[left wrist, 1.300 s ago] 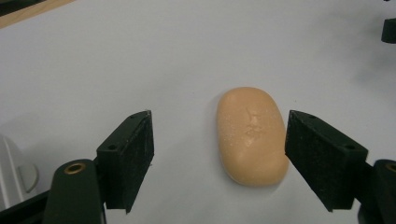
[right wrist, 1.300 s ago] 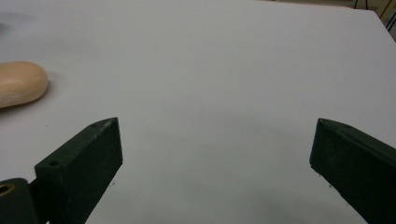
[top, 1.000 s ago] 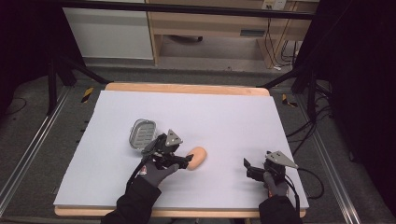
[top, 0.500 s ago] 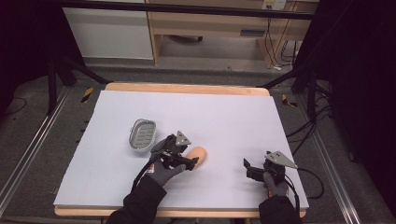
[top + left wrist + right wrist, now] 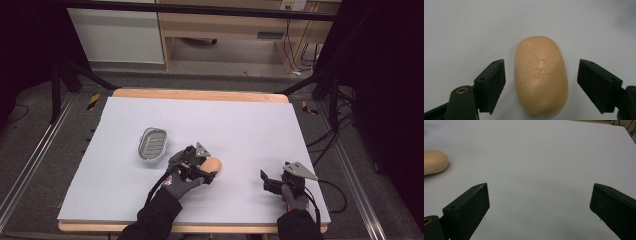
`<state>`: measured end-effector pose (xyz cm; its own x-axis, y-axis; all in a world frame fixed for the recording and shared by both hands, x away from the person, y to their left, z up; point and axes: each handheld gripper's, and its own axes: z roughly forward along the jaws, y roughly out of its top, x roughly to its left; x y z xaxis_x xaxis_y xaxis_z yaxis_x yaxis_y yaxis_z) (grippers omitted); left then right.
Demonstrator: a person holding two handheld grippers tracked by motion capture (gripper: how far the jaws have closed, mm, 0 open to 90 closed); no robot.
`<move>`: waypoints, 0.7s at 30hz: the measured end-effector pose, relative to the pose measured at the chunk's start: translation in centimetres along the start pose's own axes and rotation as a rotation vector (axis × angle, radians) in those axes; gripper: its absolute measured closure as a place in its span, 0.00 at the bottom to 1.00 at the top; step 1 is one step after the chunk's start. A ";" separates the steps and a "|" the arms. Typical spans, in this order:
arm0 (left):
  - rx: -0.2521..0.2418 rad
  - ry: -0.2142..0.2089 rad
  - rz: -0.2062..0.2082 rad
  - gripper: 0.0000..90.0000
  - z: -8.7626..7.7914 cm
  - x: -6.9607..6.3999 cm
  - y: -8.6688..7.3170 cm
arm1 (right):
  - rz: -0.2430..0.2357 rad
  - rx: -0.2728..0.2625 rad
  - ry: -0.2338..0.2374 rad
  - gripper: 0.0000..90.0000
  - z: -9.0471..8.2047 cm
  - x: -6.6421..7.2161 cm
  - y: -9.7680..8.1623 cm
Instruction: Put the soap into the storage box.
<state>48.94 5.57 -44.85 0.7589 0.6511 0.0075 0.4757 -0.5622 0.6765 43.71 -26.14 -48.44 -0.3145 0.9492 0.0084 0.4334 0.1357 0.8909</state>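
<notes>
Two tongs sitting low over your desk, both with jaws apart. Your left tongs straddling orange soap bar: bar lying flat on white sheet between jaws, gap showing on each side, neither pad touching. Grey soap dish resting near, up and to left of left tongs, holding nothing. Your right tongs hovering well apart near front right, gaping over bare sheet, soap bar showing at left edge.
</notes>
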 end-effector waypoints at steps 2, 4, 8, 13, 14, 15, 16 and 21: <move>0.009 0.000 0.000 0.25 0.2 0.0 0.1 | 0.001 0.001 0.002 0.03 0.0 0.0 0.0; 0.013 -0.007 0.001 0.24 0.5 0.0 0.2 | -0.001 0.000 0.001 0.03 0.0 0.0 0.0; 0.031 -0.006 -0.006 0.25 1.0 0.1 0.2 | -0.004 0.000 0.000 0.03 0.0 0.0 0.0; 0.041 -0.009 -0.007 0.25 1.5 0.2 0.2 | -0.005 0.002 0.000 0.03 0.0 0.0 0.0; 0.040 -0.010 -0.012 0.27 1.6 0.1 0.2 | -0.004 0.002 0.000 0.03 0.0 0.0 0.0; 0.048 -0.016 -0.006 0.29 1.8 0.1 0.2 | -0.003 0.003 0.000 0.03 0.0 0.0 0.0; 0.058 -0.014 -0.004 0.29 1.9 0.1 0.2 | -0.003 0.003 0.000 0.03 0.0 0.0 0.0; 0.073 -0.012 -0.002 0.29 2.4 0.0 0.2 | -0.004 0.005 0.001 0.03 0.1 0.0 0.0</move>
<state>50.12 4.25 -46.42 0.7628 0.6466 -0.0031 0.5084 -0.5968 0.6207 43.75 -26.11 -48.48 -0.3171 0.9484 0.0048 0.4361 0.1413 0.8887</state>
